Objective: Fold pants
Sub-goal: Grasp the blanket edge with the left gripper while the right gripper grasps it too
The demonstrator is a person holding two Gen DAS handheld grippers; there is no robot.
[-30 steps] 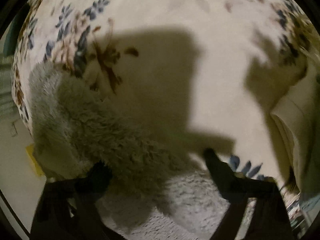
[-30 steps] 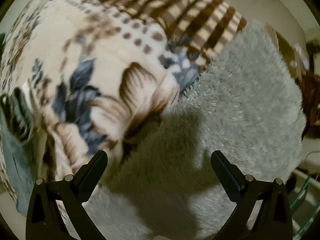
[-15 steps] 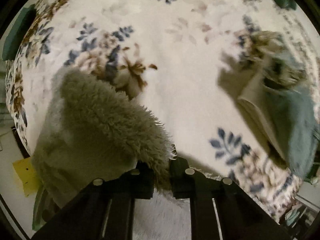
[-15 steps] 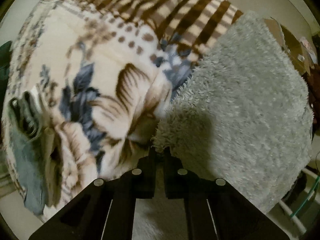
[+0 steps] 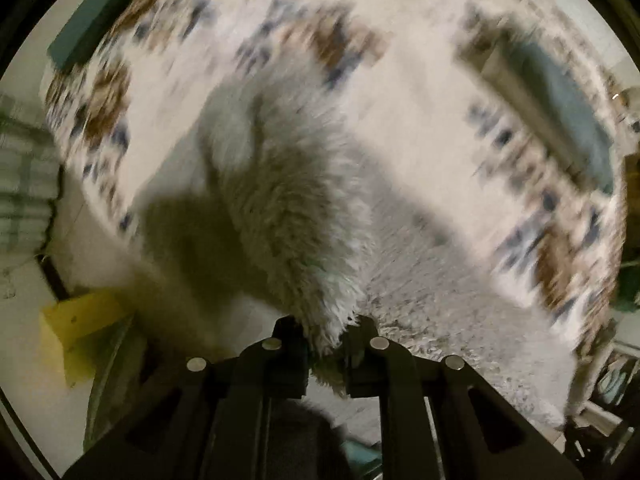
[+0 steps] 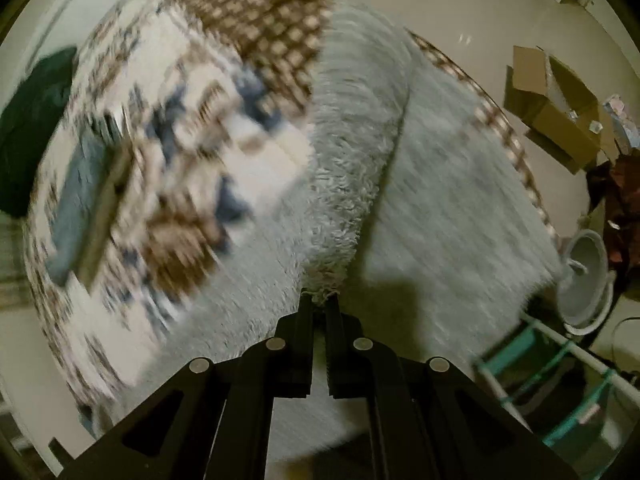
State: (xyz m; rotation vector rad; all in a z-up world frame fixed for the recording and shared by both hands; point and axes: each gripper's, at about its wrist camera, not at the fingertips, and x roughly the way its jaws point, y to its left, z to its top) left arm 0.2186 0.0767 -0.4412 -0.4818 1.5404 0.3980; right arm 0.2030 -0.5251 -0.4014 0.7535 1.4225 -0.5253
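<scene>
The pants (image 5: pixel 288 200) are pale grey and fluffy and lie on a floral blanket (image 5: pixel 420 128). My left gripper (image 5: pixel 326 330) is shut on an edge of the pants and holds it lifted, so the fabric hangs in a ridge away from the fingers. In the right wrist view the pants (image 6: pixel 440 184) spread over the blanket (image 6: pixel 180 152). My right gripper (image 6: pixel 319 300) is shut on another edge of them, and a raised fold (image 6: pixel 344 184) runs away from it. Both views are blurred by motion.
Folded grey and beige clothes (image 5: pixel 560 112) lie on the blanket at the right, and also show in the right wrist view (image 6: pixel 84 196). A dark green cushion (image 6: pixel 28 128) sits at the left. Cardboard boxes (image 6: pixel 556 104), a white pot (image 6: pixel 584 280) and a teal rack (image 6: pixel 560 392) stand on the floor.
Both grippers closed on the pants' edges from open. Since then both have lifted the fabric well above the blanket and are moving fast.
</scene>
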